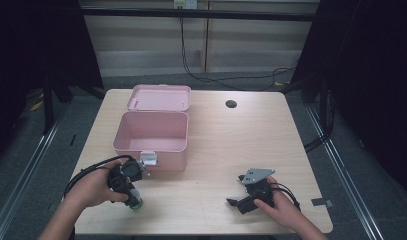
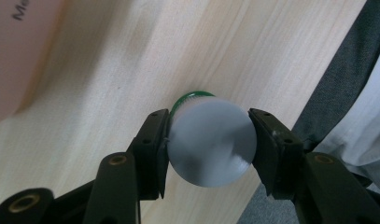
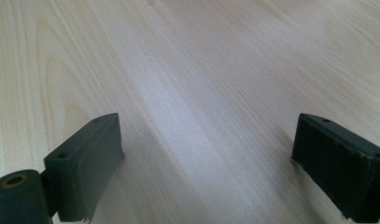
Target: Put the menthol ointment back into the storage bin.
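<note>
Bottle (image 2: pixel 210 142), green-capped end toward the table (image 1: pixel 231 145), clamped in left claw (image 2: pixel 208 140); right claw (image 3: pixel 208 163) gapes wide.

left gripper (image 2: pixel 208 140) jaws clamped; right gripper (image 3: pixel 208 163) jaws apart

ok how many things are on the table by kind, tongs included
pink box, lid open: 1
small bottle with a green band, held in the left tongs: 1
tongs, left plus the open right tongs: 2
total: 4
</note>
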`<state>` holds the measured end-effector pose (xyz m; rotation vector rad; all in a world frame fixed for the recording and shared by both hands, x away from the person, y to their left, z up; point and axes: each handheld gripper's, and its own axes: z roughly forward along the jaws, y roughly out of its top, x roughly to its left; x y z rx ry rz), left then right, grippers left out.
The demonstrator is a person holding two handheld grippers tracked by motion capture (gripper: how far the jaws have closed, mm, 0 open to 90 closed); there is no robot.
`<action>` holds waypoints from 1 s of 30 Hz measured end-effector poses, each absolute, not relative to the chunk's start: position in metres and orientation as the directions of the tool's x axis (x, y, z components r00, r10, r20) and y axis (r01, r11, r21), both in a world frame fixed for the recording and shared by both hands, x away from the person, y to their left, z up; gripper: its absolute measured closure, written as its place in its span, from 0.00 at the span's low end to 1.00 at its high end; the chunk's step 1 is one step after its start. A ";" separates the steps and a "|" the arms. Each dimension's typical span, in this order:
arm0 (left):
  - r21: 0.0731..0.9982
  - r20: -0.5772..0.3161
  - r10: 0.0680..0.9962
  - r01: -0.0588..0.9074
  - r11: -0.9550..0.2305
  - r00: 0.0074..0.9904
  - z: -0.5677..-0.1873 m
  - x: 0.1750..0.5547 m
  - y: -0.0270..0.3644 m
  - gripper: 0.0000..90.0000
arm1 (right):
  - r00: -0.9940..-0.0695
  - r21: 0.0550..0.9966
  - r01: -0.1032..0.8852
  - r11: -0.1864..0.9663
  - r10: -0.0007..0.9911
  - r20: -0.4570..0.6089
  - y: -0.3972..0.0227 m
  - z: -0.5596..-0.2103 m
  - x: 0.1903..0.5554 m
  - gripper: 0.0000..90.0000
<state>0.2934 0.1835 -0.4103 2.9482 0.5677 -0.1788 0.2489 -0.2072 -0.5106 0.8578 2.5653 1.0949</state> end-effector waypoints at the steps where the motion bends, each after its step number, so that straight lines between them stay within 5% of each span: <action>1: 0.108 -0.141 0.360 0.376 -0.920 0.922 -0.410 0.293 0.184 0.56 | -0.804 0.717 0.427 0.551 0.594 0.023 -0.207 -0.511 0.249 0.09; 30: 0.102 -0.145 0.398 0.414 -0.905 0.906 -0.342 0.314 0.179 0.56 | -0.804 0.718 0.427 0.550 0.594 0.023 -0.207 -0.511 0.249 0.09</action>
